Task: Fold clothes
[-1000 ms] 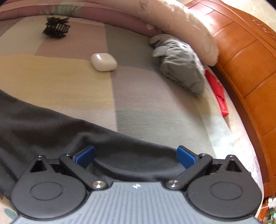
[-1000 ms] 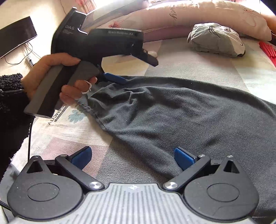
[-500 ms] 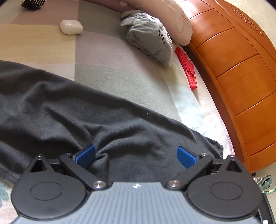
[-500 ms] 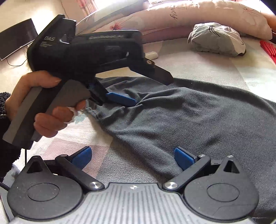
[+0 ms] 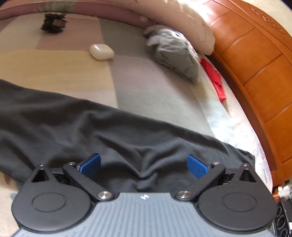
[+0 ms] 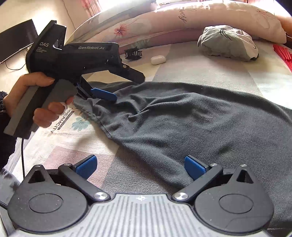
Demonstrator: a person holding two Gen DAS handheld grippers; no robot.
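Since half a second ago the left gripper (image 6: 111, 85) has tilted up and back, so its own view again takes in the white earbud case (image 5: 101, 52) and black hair clip (image 5: 53, 22) at upper left. Nearest, both the left gripper (image 5: 144, 165) and the right gripper (image 6: 139, 166) are spread wide and released, blue ribbed pads (image 6: 194, 166) apart over the dark grey knit garment (image 6: 191, 122), which lies rumpled into soft ridges across the middle of the patchwork bedspread (image 6: 209, 71). Beyond, a crumpled grey cloth (image 6: 228, 43) rests against the long pink pillow (image 6: 209, 16), a red item (image 5: 215, 80) beside the glossy wooden bed frame (image 5: 255, 63) at right.
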